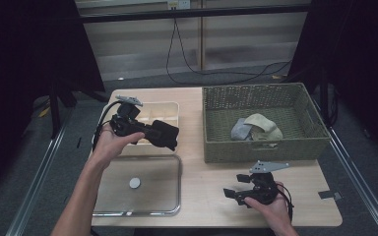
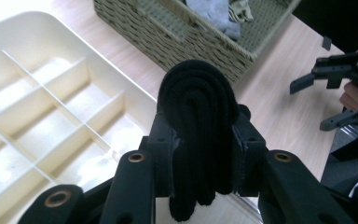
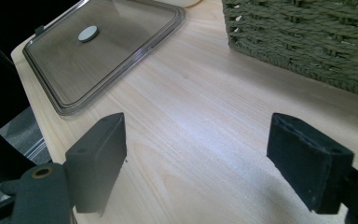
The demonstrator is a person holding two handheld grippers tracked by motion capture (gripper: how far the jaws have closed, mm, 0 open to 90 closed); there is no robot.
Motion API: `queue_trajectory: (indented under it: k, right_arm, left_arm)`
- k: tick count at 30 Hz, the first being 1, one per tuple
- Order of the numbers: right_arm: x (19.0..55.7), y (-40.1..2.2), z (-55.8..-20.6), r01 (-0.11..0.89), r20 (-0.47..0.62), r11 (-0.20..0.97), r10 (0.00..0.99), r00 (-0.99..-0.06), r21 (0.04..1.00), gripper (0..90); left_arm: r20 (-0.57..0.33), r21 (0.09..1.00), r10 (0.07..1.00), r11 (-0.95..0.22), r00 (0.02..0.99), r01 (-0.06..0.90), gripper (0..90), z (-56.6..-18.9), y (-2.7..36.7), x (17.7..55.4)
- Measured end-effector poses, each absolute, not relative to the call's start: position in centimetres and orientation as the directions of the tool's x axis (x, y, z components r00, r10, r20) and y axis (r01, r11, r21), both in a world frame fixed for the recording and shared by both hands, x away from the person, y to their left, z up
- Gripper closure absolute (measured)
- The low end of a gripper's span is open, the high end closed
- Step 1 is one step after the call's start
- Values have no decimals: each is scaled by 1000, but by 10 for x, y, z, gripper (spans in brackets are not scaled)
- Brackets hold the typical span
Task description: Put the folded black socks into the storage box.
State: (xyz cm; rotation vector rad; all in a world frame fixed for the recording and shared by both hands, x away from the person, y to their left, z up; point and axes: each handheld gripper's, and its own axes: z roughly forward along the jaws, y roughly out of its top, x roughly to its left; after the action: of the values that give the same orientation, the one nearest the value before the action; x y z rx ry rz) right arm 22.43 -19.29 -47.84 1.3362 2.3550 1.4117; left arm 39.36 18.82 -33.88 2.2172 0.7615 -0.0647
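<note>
The left gripper is clamped on a folded black fabric roll, holding it in the air above the near right corner of the cream plastic box with divided compartments, close to the olive woven basket. The right gripper hovers low over the bare pale wooden table with its jaws wide apart and nothing between them, the clear rectangular lid with a round grey knob lying beyond it.
</note>
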Motion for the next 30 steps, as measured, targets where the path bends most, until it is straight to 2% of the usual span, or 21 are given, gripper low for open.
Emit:
queue_trajectory:
  k: [8, 13, 19, 30]
  right_arm:
    - [224, -192, -479, 633, 336, 194, 714, -615, 749, 198]
    - [224, -192, -479, 636, 338, 192, 715, -612, 747, 199]
    - [224, -191, -479, 641, 343, 194, 712, -613, 743, 200]
    - [223, -191, -479, 641, 340, 202, 710, -617, 741, 200]
  left_arm:
    - [-221, 631, 521, -568, 824, 528, 663, -328, 192, 407]
    - [-227, 613, 551, -560, 803, 558, 663, -329, 195, 417]
    - [-193, 569, 549, -613, 813, 549, 663, -329, 190, 430]
    - [-183, 488, 594, -637, 784, 597, 664, -349, 174, 450]
